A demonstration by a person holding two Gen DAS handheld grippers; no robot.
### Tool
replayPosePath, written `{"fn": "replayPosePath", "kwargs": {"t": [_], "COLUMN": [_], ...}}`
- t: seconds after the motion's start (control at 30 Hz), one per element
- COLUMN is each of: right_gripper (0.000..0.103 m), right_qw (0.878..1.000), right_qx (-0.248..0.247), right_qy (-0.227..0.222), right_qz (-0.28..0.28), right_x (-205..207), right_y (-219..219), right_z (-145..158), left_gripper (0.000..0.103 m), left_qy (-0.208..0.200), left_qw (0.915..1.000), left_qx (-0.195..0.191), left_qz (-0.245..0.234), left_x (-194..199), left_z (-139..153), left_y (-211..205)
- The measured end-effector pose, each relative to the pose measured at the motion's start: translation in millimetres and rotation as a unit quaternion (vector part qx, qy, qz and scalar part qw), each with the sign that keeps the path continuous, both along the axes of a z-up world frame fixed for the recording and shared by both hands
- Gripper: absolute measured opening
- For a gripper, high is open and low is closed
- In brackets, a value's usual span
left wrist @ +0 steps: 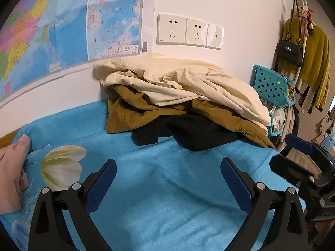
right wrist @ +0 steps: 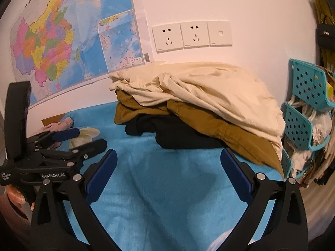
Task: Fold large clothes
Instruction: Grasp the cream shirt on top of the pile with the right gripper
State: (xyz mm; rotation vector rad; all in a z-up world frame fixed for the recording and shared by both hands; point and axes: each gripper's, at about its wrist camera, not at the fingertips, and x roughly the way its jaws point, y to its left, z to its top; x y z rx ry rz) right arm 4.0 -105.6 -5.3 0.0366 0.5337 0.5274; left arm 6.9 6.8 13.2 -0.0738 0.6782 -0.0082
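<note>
The left gripper [left wrist: 168, 176] and the right gripper [right wrist: 168, 167] are being held wide apart in the jaws, empty, over the turquoise fleece blanket [left wrist: 159, 198]. Ahead, against the white wall, a cream cotton garment [left wrist: 188, 83] is lying crumpled on a mustard-brown jacket [left wrist: 127, 115] and a black garment [left wrist: 194, 131]. The cream top layer is judged light, limp and unslippery; it is probably best pinched at its near hem or a corner.
</note>
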Motion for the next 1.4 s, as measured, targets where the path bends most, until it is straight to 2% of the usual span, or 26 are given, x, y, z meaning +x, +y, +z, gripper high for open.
{"fn": "replayPosePath", "kwargs": {"t": [0.1, 0.17, 0.33, 0.47, 0.57, 0.6, 0.67, 0.73, 0.8, 0.87, 0.97, 1.03, 1.1, 1.13, 1.17, 1.2, 1.23, 1.37, 1.4], "right_gripper": [0.097, 0.097, 0.097, 0.097, 0.089, 0.084, 0.041, 0.011, 0.01, 0.008, 0.008, 0.009, 0.026, 0.044, 0.073, 0.084, 0.091, 0.092, 0.092], "right_qw": [1.0, 0.999, 0.995, 0.989, 0.984, 0.982, 0.978, 0.978, 0.984, 0.99, 0.996, 0.996, 0.994, 0.991, 0.986, 0.982, 0.978, 0.954, 0.941], "right_qx": [-0.027, -0.041, -0.087, -0.129, -0.162, -0.175, -0.19, -0.189, -0.146, -0.11, -0.052, -0.069, -0.103, -0.126, -0.154, -0.172, -0.185, -0.215, -0.246], "right_qy": [-0.016, -0.022, -0.042, -0.042, -0.032, -0.018, 0.008, -0.006, -0.008, -0.032, -0.037, -0.036, -0.009, -0.011, -0.03, -0.053, -0.082, -0.142, -0.153], "right_qz": [0.006, 0.011, 0.03, 0.051, 0.064, 0.071, 0.092, 0.091, 0.098, 0.087, 0.066, 0.051, 0.043, 0.046, 0.049, 0.051, 0.058, 0.151, 0.174], "right_x": [18, 34, 94, 145, 175, 189, 204, 206, 201, 188, 176, 170, 170, 165, 155, 146, 131, 94, 91], "right_y": [6, 11, 38, 71, 94, 103, 110, 101, 73, 36, -23, -40, -48, -46, -40, -30, -23, 28, 49], "right_z": [8, 15, 35, 38, 31, 24, 16, 25, 45, 70, 92, 91, 81, 76, 74, 74, 73, 62, 54], "left_gripper": [0.096, 0.096, 0.096, 0.096, 0.096, 0.096, 0.096, 0.096, 0.096, 0.096, 0.096, 0.096, 0.096, 0.096, 0.096, 0.095, 0.095, 0.095, 0.095], "left_qy": [-0.001, 0.002, 0.011, 0.016, 0.02, 0.021, 0.027, 0.031, 0.031, 0.028, 0.025, 0.024, 0.024, 0.025, 0.025, 0.026, 0.027, 0.029, 0.028], "left_qw": [0.9999, 0.9999, 0.9992, 0.9981, 0.9972, 0.997, 0.9965, 0.9961, 0.996, 0.9962, 0.9959, 0.9954, 0.9948, 0.9947, 0.9945, 0.9945, 0.9943, 0.9938, 0.9939], "left_qx": [0.007, -0.003, -0.019, -0.035, -0.043, -0.044, -0.046, -0.048, -0.05, -0.051, -0.058, -0.065, -0.068, -0.068, -0.068, -0.067, -0.067, -0.073, -0.072], "left_qz": [0.01, 0.015, 0.034, 0.048, 0.058, 0.061, 0.065, 0.068, 0.067, 0.065, 0.064, 0.067, 0.072, 0.074, 0.075, 0.077, 0.079, 0.079, 0.078], "left_x": [11, 24, 59, 84, 100, 104, 114, 122, 125, 128, 136, 143, 151, 154, 155, 157, 163, 166, 167], "left_z": [0, 0, -1, -3, -7, -8, -13, -17, -18, -19, -17, -16, -16, -16, -16, -16, -15, -15, -15], "left_y": [6, 14, 31, 44, 50, 51, 54, 56, 58, 58, 60, 63, 66, 67, 68, 69, 71, 76, 77]}}
